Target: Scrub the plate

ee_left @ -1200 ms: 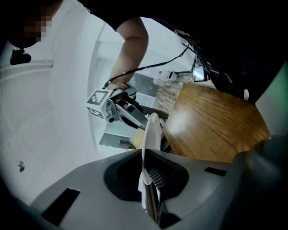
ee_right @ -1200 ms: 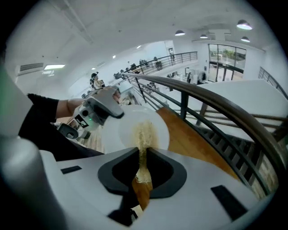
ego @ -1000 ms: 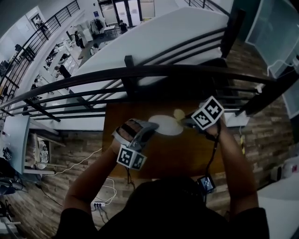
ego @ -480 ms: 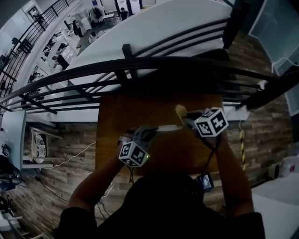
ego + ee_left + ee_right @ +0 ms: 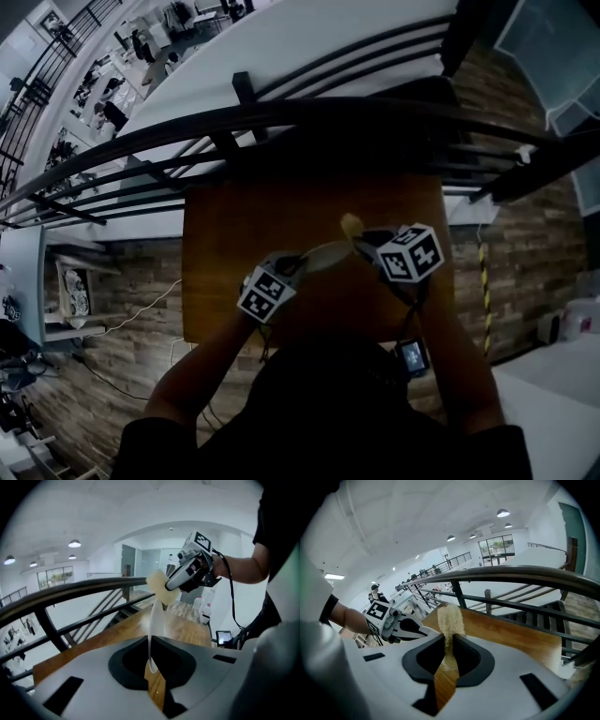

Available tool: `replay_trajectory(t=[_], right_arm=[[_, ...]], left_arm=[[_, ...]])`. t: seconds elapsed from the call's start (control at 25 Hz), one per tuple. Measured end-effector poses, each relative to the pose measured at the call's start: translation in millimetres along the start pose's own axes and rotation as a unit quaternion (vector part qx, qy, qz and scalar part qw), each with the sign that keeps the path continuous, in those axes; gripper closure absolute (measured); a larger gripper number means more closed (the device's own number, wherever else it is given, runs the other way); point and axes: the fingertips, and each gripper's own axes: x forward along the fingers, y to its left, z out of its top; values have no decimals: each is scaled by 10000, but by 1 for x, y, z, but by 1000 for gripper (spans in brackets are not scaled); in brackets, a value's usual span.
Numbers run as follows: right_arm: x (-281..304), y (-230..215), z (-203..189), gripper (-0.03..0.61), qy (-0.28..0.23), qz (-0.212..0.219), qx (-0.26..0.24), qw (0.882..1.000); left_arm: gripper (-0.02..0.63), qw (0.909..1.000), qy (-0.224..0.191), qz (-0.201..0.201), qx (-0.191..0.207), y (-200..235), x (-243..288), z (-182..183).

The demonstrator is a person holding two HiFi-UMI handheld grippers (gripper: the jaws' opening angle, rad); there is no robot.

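Varnished wood table, warm brown, slight sheen. White plate above the table, smooth, faintly glossy. Yellow sponge, coarse, porous. Grey matt plastic shells on left gripper and right gripper. Dark railing behind the table, smooth, metal-looking.

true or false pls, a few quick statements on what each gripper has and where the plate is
1. The left gripper is shut on the plate. True.
2. The plate lies flat on the table. False: it is held tilted in the left gripper's jaws.
3. The right gripper is shut on a yellowish sponge. True.
4. The table is white. False: it is brown wood.
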Motion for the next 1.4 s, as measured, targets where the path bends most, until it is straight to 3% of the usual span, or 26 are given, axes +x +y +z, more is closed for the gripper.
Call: replay_trajectory(t=[0.12, 0.24, 0.44, 0.6, 0.84, 1.08, 1.24, 1.4], right_arm=[[5, -2, -11, 523, -15, 6, 137, 9999], [17, -5, -28, 523, 125, 80, 352, 9993], [31, -8, -59, 523, 339, 134, 628, 9974], [37, -10, -78, 523, 425, 17, 693, 9967], [45, -9, -101, 523, 537, 132, 947, 9940], [56, -10, -123, 523, 732, 251, 972, 9923], [59, -5, -137, 523, 856, 324, 969, 9911], [61, -5, -151, 523, 976, 405, 1005, 9893]], left_arm=[[595, 9976, 103, -148, -673, 1, 13, -14], [595, 9869, 104, -307, -1583, 6, 27, -33], [595, 9583, 38, -644, -2785, 7, 54, -64], [595, 9298, 57, -856, -3579, -3, 69, -79], [595, 9100, 107, -1012, -4019, -10, 94, -87], [595, 8826, 246, -851, -4617, -15, 117, -117], [595, 8791, 365, -704, -4700, -16, 125, -132], [594, 8590, 308, -592, -5076, -9, 130, -142]])
